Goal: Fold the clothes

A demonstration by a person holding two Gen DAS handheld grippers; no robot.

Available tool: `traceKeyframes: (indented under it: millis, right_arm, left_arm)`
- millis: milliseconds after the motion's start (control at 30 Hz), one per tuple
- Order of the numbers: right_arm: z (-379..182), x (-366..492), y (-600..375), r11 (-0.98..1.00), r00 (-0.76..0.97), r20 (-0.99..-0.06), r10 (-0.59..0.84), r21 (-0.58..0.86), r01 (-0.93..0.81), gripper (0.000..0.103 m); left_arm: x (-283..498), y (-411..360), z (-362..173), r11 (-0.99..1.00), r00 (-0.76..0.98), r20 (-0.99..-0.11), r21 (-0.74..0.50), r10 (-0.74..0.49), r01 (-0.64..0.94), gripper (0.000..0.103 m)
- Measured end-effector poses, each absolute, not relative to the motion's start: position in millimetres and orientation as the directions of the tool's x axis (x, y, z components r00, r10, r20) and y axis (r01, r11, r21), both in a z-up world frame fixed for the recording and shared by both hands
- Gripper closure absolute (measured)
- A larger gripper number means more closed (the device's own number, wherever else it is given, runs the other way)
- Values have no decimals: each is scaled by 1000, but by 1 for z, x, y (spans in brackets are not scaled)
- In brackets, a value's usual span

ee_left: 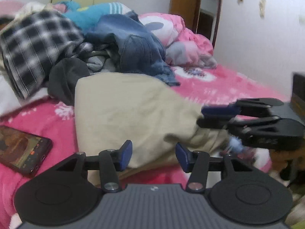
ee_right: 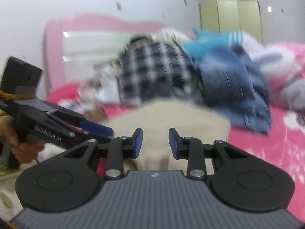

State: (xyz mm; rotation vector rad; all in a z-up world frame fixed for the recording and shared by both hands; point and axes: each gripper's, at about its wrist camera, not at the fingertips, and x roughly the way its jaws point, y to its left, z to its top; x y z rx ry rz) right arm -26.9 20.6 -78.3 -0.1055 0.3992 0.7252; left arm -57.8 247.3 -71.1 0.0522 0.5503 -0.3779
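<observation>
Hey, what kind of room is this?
Most likely a bedroom: a bed with pink bedding and a pink headboard, a heap of clothes on it, and a wardrobe against the wall.

Even, soft indoor light, no hard shadows. Fisheye bending and dark corners in both views. Right wrist view heavily motion-blurred; left wrist view mildly soft.

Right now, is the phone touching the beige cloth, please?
Apart. The left wrist view shows pink blanket between the phone and the beige cloth.
</observation>
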Motion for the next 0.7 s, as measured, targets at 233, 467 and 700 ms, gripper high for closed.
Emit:
traceKeyframes:
  millis: [233, 467, 700]
  right_arm:
    - [-56, -17, 2, 754, 685, -336, 646, 142, -641, 75]
    - [-32, 9, -20, 781, 735, -265, 624, 263, -567, 75]
    - [-102, 17, 6, 813, 684, -442, 581, 274, -514, 78]
  left_arm:
    - [-79, 240, -46, 921, 795, -501, -8, -341, 390, 49]
    - [-89, 265, 4, 849, 780, -338, -253, -527, 464, 46]
    - [-30, 236, -39, 960, 800, -561, 30, -213, 277, 44]
